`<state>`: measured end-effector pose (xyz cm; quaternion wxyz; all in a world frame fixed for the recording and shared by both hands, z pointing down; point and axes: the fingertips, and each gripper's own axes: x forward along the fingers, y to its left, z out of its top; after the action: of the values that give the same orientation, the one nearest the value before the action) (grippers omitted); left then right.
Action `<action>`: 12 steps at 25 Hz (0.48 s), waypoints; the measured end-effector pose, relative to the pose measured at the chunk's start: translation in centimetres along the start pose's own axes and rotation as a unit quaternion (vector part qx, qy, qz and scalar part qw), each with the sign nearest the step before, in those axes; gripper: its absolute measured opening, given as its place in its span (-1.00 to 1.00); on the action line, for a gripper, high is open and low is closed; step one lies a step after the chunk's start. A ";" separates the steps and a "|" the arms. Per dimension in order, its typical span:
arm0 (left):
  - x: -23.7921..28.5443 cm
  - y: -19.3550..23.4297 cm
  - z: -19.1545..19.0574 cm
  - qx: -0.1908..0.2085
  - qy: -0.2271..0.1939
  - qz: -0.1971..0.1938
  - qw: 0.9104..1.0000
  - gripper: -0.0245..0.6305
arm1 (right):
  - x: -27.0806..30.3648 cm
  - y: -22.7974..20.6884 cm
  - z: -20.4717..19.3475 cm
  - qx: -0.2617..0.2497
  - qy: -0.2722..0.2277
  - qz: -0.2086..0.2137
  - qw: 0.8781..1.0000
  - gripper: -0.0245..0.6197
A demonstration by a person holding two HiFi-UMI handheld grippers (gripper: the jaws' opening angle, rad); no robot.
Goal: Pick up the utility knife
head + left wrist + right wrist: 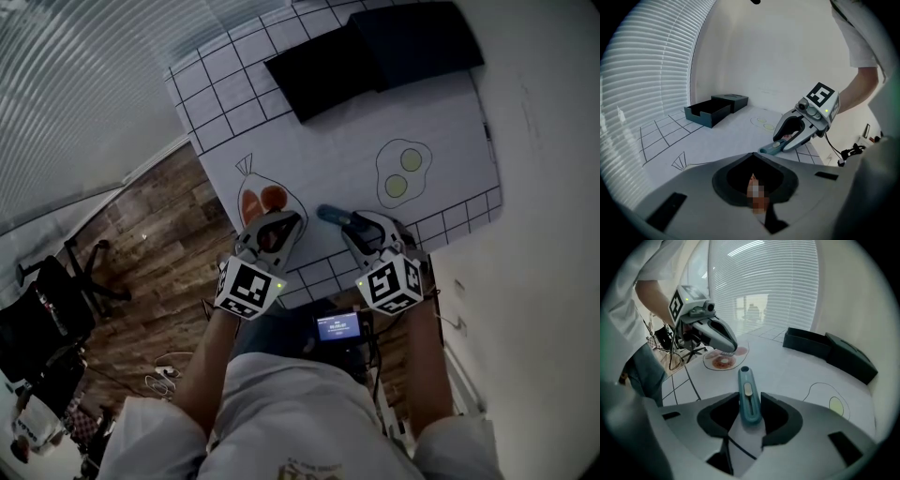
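The slim teal plastic utility knife lies flat on the white printed sheet with black grid lines, on the person's side of the drawn fried egg and slightly to its left in the head view, its rounded nose pointing away from the egg. The right gripper comes down steeply over the knife's rear half, and its fingers are drawn in on both long sides; in the right gripper view no gap shows between pads and handle, so I judge the grip made, though the knife seems not yet off the sheet. To do this step well, keep the squeeze square across the handle, clear of the pale slider on top, then lift straight up so the nose does not drag or swing down. The hold sits behind the middle, so a firm pinch matters; the smooth plastic could pivot. The left gripper hangs further left of the egg, over an orange drawing, fingers together and empty. Beyond the egg, on the bench's far side, stands an open dark box.
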<state>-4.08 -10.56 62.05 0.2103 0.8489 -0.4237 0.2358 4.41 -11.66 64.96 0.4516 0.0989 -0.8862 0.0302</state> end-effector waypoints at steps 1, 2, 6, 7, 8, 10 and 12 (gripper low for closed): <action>0.0 0.0 -0.1 -0.001 -0.001 0.000 1.000 -0.91 | 0.1 0.0 -0.1 -0.004 0.013 0.005 1.000 -0.46; -0.1 0.0 -0.2 -0.002 0.000 0.001 1.000 -0.91 | 0.3 0.1 -0.1 -0.007 0.025 0.012 1.000 -0.46; -0.3 -0.2 -0.5 -0.004 0.002 0.001 1.000 -0.91 | 0.6 0.3 -0.3 -0.010 0.060 0.042 0.997 -0.45; -0.3 -0.3 -0.5 -0.004 0.002 0.000 1.000 -0.91 | 0.6 0.2 -0.3 -0.011 0.068 0.049 0.996 -0.45; -0.3 -0.3 -0.4 -0.003 0.002 -0.001 1.000 -0.91 | 0.7 0.2 -0.3 -0.013 0.076 0.054 0.996 -0.45; -0.4 -0.1 -0.3 -0.002 0.002 -0.001 1.000 -0.91 | 0.8 0.1 -0.2 -0.018 0.086 0.060 0.994 -0.48; -0.4 0.0 -0.1 0.002 0.003 0.001 1.000 -0.91 | 0.8 0.0 -0.1 -0.015 0.076 0.055 0.995 -0.50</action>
<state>-4.31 -10.21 61.91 0.2098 0.8485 -0.4231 0.2388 4.00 -11.76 65.63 0.5171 0.0410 -0.8536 0.0490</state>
